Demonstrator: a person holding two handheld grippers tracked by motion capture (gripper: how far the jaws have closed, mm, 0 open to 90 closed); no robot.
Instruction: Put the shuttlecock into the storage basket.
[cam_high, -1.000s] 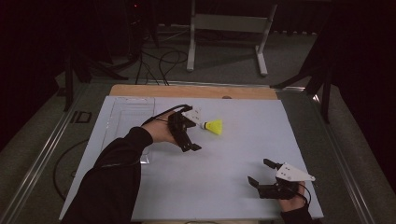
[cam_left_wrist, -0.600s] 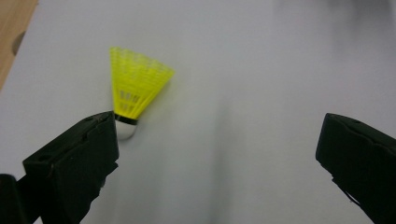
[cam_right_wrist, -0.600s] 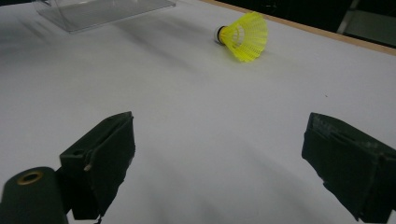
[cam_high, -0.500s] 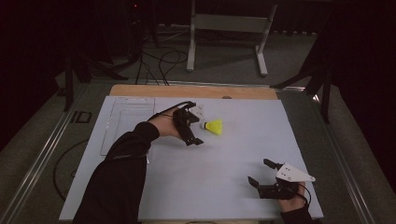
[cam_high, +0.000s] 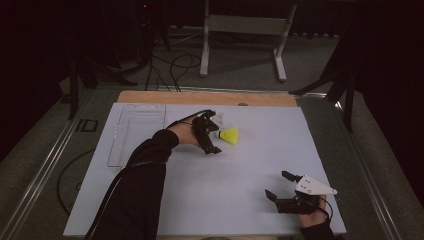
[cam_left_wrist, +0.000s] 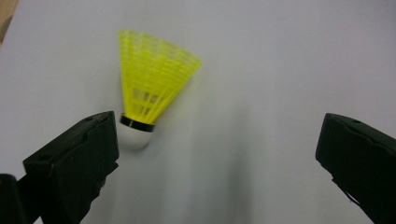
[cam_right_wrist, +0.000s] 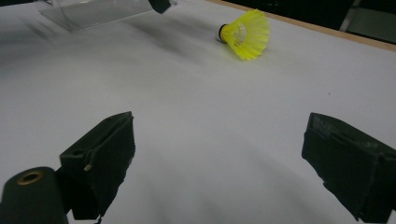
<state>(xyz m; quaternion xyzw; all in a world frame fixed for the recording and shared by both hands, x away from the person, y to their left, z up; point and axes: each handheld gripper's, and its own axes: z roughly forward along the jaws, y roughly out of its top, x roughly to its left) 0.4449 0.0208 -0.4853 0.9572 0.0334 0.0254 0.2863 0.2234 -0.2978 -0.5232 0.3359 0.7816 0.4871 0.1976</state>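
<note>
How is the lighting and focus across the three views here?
High view: dim, dark surroundings, only the white table lit. Left gripper view: yellow shuttlecock sharp, soft shadow beside it, near jaws blurred. Right gripper view: shuttlecock slightly soft, jaws dark, no glare.

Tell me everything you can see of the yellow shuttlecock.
The shuttlecock has a bright yellow skirt of netted, plastic-looking ribs that flares from a narrow neck, a thin black band, and a rounded white cap. It lies on its side on the white table sheet, toward the far middle of it. The left hand-held gripper is open around it: the cap sits close beside one jaw, and whether they touch cannot be told; the other jaw stands well clear. Nothing else is near it.
</note>
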